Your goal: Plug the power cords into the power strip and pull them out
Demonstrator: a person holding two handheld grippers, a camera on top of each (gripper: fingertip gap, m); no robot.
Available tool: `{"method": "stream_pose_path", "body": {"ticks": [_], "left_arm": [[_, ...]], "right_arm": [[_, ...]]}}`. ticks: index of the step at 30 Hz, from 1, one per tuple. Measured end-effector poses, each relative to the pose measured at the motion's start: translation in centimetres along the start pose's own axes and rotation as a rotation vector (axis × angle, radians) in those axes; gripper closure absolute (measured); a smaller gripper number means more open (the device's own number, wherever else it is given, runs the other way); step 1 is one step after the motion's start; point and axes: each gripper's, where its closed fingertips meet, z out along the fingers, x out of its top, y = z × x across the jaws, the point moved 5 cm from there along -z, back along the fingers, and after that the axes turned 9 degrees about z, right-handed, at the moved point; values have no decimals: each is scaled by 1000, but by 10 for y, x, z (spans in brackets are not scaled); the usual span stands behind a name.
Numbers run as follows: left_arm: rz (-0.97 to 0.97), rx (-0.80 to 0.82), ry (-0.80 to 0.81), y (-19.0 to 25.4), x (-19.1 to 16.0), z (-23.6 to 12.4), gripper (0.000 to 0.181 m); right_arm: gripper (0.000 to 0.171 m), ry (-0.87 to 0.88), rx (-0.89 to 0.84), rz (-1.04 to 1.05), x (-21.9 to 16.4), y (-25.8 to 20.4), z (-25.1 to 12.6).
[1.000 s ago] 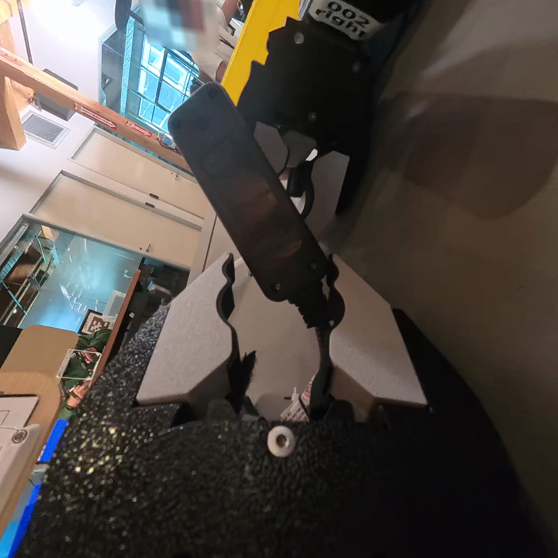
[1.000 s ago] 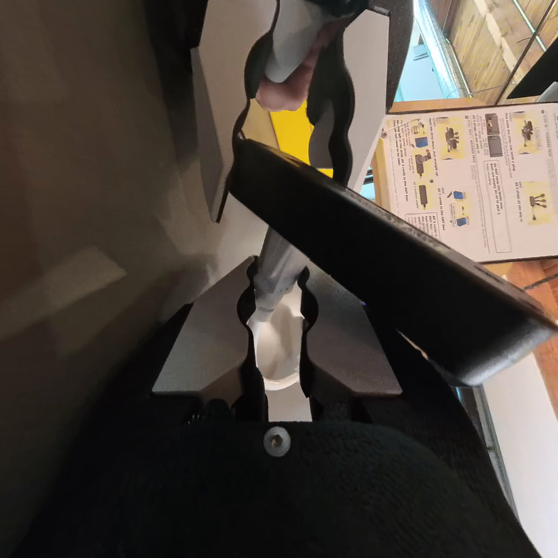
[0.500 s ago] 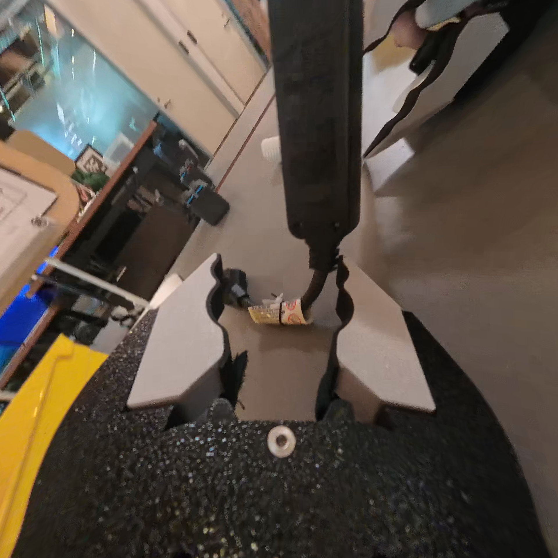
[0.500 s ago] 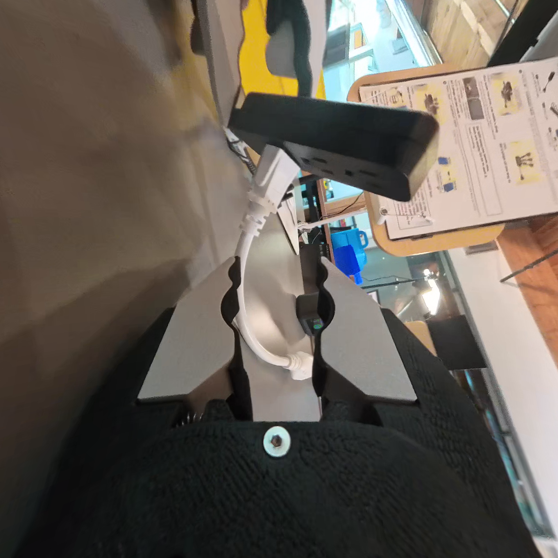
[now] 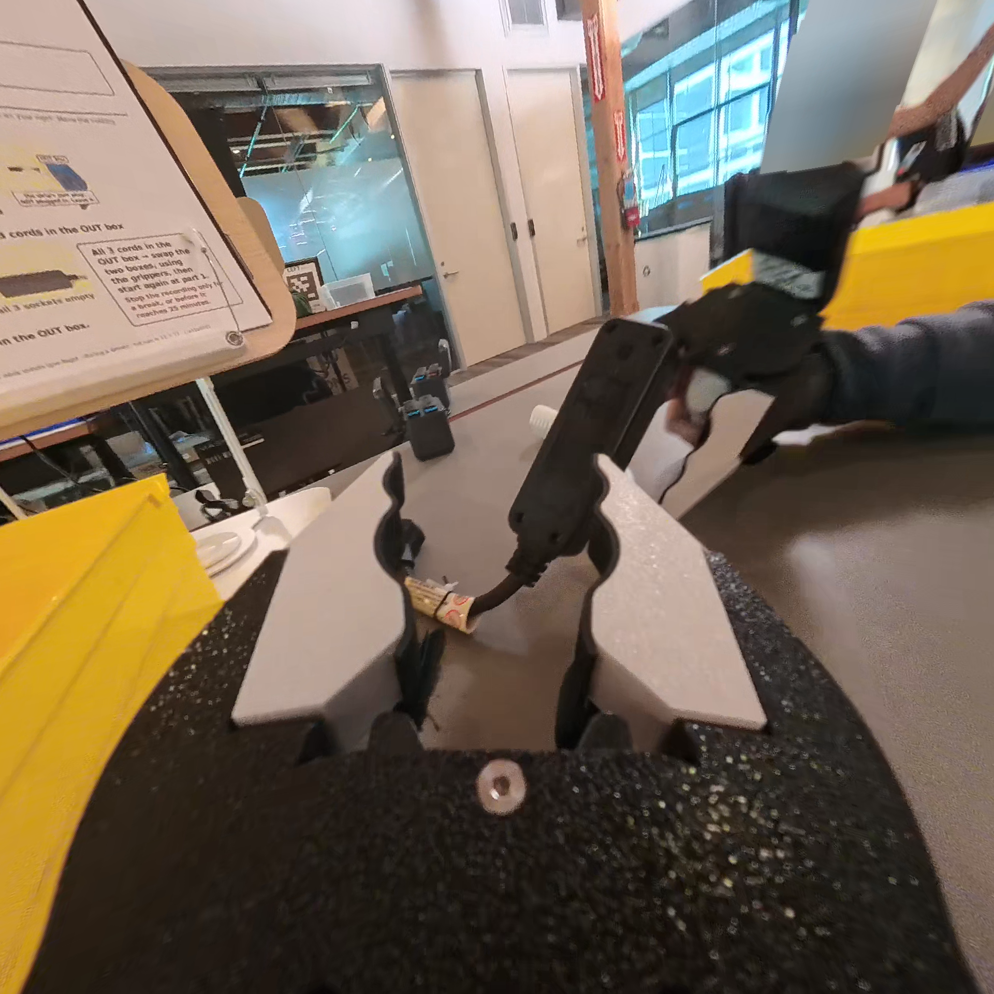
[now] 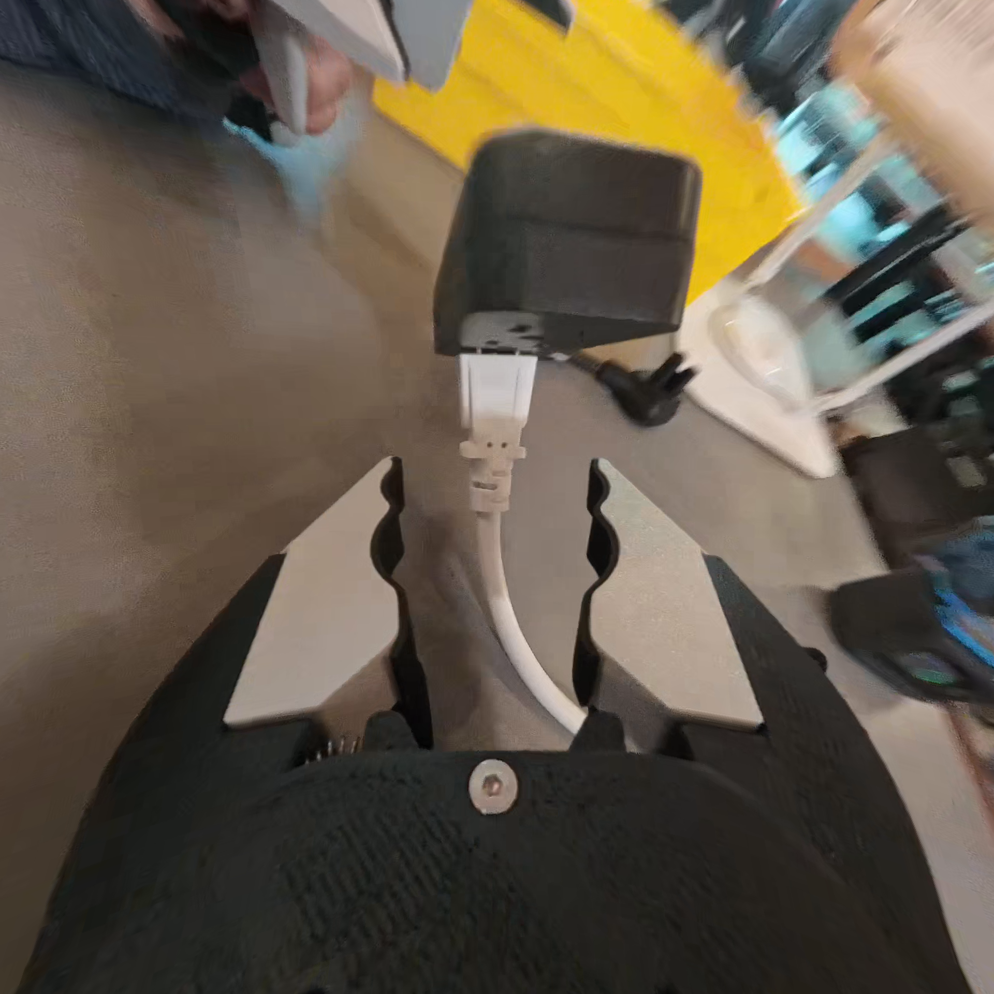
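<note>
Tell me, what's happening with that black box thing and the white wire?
A person is working two hand-held tongs over a grey table. The long black plastic power strip is tilted up off the table, its cord end beside the left tongs, which are open. A white flat plug sits in the strip's socket, its white cord running back between the open right tongs.

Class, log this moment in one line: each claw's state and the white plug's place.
left claw: open, power strip end between fingers | right claw: open, white cord between fingers | white plug: in power strip
</note>
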Motion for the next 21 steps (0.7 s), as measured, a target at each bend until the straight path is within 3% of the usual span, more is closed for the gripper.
{"method": "stream_pose_path", "body": {"ticks": [1, 2, 6, 7, 11, 15, 18, 21], "left_arm": [[-25, -3, 8, 1, 2, 1, 114], [-51, -5, 11, 2, 2, 1, 116], [-253, -38, 51, 7, 10, -1, 120], [-332, -34, 66, 7, 12, -3, 120], [-561, -44, 18, 14, 6, -8, 123], [-718, -83, -279, 30, -12, -5, 109], [-844, -121, -249, 41, -2, -6, 116], [-614, -22, -340, 40, -3, -8, 102]], "right_arm": [[103, -45, 54, 40, -2, 2, 7], [106, -76, 75, 57, -5, 5, 13], [152, -89, 59, -54, -8, 3, 20], [157, -80, 23, -109, -8, 1, 20], [156, -78, -155, -365, -9, -6, 19], [156, -105, -360, -644, -7, -4, 20], [159, -60, -507, -723, 4, 3, 14], [161, -14, -517, -703, 9, 4, 9]]}}
